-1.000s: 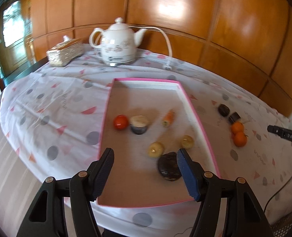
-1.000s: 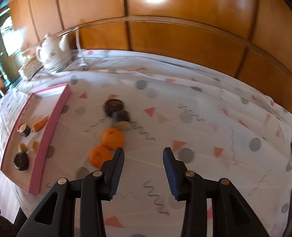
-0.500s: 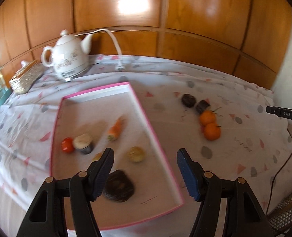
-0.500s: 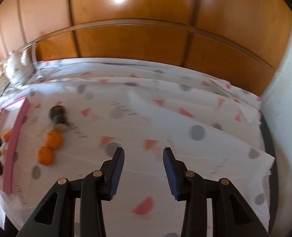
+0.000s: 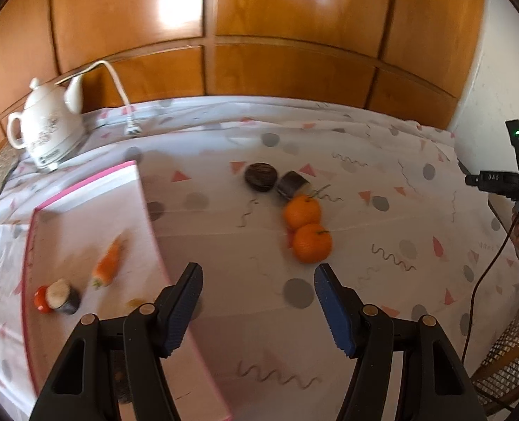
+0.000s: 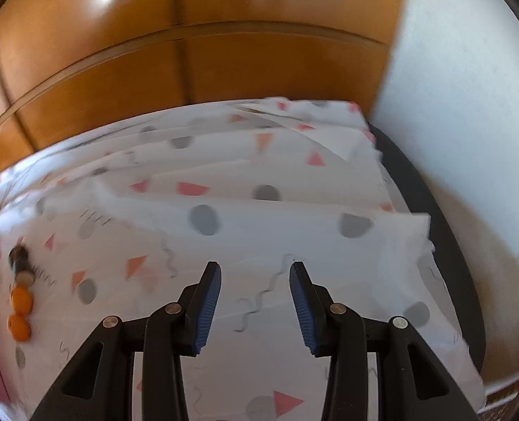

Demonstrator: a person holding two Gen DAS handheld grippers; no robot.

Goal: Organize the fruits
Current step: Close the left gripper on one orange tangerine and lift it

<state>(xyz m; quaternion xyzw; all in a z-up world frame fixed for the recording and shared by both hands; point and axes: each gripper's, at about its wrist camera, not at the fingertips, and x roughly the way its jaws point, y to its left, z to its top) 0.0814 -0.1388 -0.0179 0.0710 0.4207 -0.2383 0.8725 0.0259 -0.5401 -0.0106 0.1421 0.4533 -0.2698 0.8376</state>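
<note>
Much of the left wrist view is smeared by motion. The pink-rimmed tray (image 5: 147, 207) runs off the lower left of the frame, and the left gripper (image 5: 258, 303) covers its near end. A dark item under the gripper's left finger and a yellowish one just above it are too hidden to name. Inside the tray, left of centre, lie a blurred carrot (image 5: 108, 263) and, lower left, a red fruit (image 5: 41, 300) touching a dark cup-like piece with a pale top (image 5: 61, 296). The left gripper's jaws are spread wide with only the patterned tablecloth (image 5: 224, 245) between them.

Right of centre, two oranges (image 5: 307, 226) touch each other on the cloth. Just above them sit a dark round fruit (image 5: 260, 176) and a dark cut piece (image 5: 292, 184), side by side.

At upper left a white teapot (image 5: 45, 129) carries small print, unreadable. At the right edge a black device (image 5: 501, 179) shows white characters, too small to read, beneath a green light.

In the right wrist view, the right gripper (image 6: 255, 307) is also spread, nothing between its fingers. The oranges (image 6: 20, 312) appear as blurs at the far left edge.
</note>
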